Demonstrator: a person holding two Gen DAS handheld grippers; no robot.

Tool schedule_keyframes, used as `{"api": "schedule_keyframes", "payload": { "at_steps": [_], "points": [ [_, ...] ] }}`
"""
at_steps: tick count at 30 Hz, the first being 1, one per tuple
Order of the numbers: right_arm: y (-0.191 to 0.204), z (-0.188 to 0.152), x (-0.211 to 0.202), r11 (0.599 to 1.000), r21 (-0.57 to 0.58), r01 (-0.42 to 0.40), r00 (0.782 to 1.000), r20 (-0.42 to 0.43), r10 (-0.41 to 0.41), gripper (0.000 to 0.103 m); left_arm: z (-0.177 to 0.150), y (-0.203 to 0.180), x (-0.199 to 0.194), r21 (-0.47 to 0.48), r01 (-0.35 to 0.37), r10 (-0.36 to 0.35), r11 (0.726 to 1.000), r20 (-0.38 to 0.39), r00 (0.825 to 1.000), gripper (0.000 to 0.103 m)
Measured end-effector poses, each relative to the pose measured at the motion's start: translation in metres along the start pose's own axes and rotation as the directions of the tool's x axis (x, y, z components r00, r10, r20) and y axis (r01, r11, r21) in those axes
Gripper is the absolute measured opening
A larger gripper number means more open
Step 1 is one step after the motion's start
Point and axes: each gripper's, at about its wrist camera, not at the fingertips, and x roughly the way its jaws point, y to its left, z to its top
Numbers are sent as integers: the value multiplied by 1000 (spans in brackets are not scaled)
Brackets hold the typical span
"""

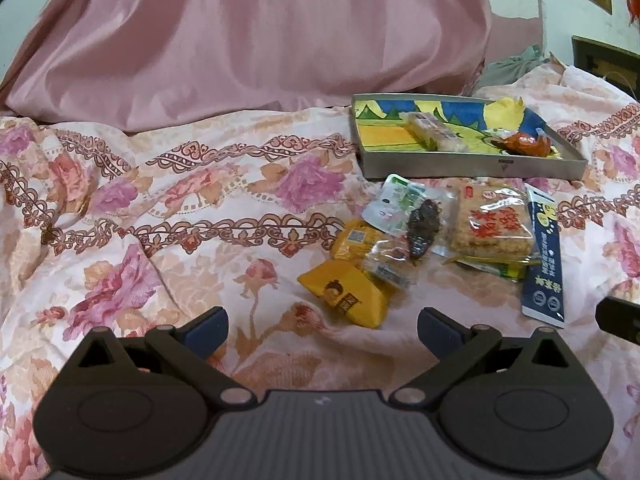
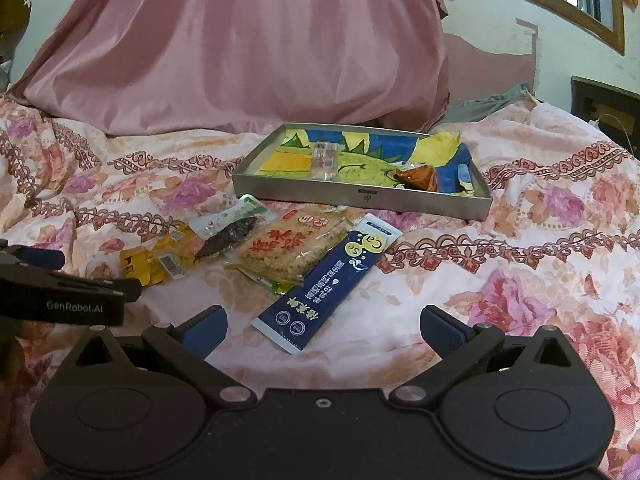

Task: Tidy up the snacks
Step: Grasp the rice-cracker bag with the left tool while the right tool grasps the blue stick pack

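A pile of snack packets lies on the floral bedspread: a yellow packet, a clear pack with a dark snack, a rice cracker pack and a long navy sachet. Behind them sits a metal tray with a colourful liner, holding a pale bar and an orange-red packet. My left gripper is open, just short of the yellow packet. My right gripper is open, with the navy sachet's near end between its fingers. The tray lies beyond.
A large pink satin cushion fills the back of the bed. A dark wooden piece of furniture stands at the far right by the wall. The left gripper's body juts in at the right wrist view's left edge.
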Motion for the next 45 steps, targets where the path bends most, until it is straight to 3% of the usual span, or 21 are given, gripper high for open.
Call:
{"api": "schedule_keyframes", "payload": {
  "at_steps": [14, 24, 29, 37, 45],
  "points": [
    [-7, 10, 59, 998, 45, 34, 999, -40, -33, 102, 27, -12, 25, 46, 48, -50, 998, 40, 998, 103],
    [-2, 8, 93, 999, 39, 10, 996, -90, -7, 102, 50, -21, 46, 5, 99, -100, 995, 49, 994, 103],
    [-4, 8, 102, 999, 44, 24, 994, -108, -19, 90, 58, -34, 54, 5, 146, -147, 989, 49, 988, 103],
    [-26, 7, 97, 987, 155, 43, 988, -155, -19, 69, 65, -72, 63, 70, 220, -223, 973, 32, 974, 103],
    [-48, 8, 93, 974, 205, 94, 983, -174, -58, 63, 67, -100, 78, 93, 265, -265, 960, -17, 964, 103]
  ]
}}
